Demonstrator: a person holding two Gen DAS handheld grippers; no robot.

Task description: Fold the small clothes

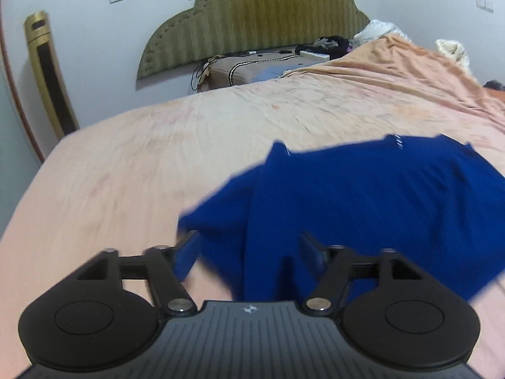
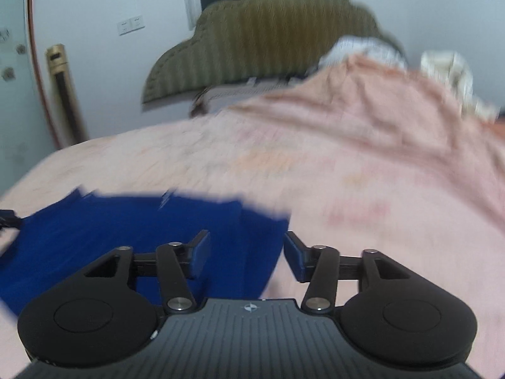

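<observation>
My left gripper (image 1: 249,252) hangs with its jaws spread wide over the near edge of the blue garment (image 1: 363,202), which lies spread on the pink bedsheet (image 1: 142,164). My right gripper (image 2: 247,255) is equally wide, straddling the garment's right edge. Beyond sits the olive headboard (image 1: 252,25); the right view is blurred.

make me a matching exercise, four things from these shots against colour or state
Things:
1. garment
2. bedsheet
3. headboard
4. left gripper

Descriptions:
a. olive green, ribbed
b. open, over cloth
c. deep blue
d. pale pink, wrinkled

Pairs: 1-c, 2-d, 3-a, 4-b
</observation>
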